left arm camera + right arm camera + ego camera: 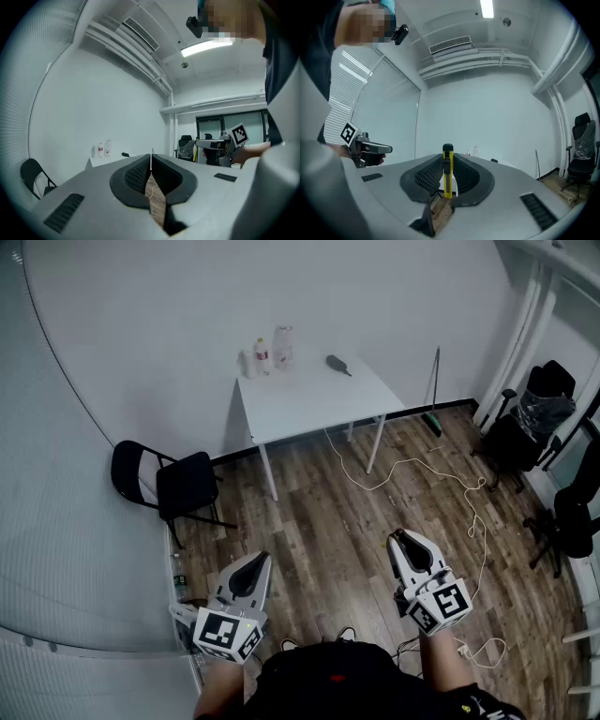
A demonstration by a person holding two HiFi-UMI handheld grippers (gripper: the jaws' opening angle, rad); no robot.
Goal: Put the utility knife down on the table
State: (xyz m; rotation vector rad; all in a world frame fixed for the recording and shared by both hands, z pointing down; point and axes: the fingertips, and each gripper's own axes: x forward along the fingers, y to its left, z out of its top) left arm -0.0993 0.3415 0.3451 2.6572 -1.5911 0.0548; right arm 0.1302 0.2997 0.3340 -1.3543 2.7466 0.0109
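A yellow utility knife with a black slider stands upright between the ribbed pads of my right gripper, which is shut on it. In the head view the right gripper hangs low over the wood floor, far short of the white table; the knife itself is hidden there. My left gripper is level with it at the left. Its jaws meet in a thin line with nothing between them, as the left gripper view shows.
On the table stand two bottles and a black object. A black folding chair stands left of it. A white cable trails across the floor. A broom leans on the wall and office chairs crowd the right.
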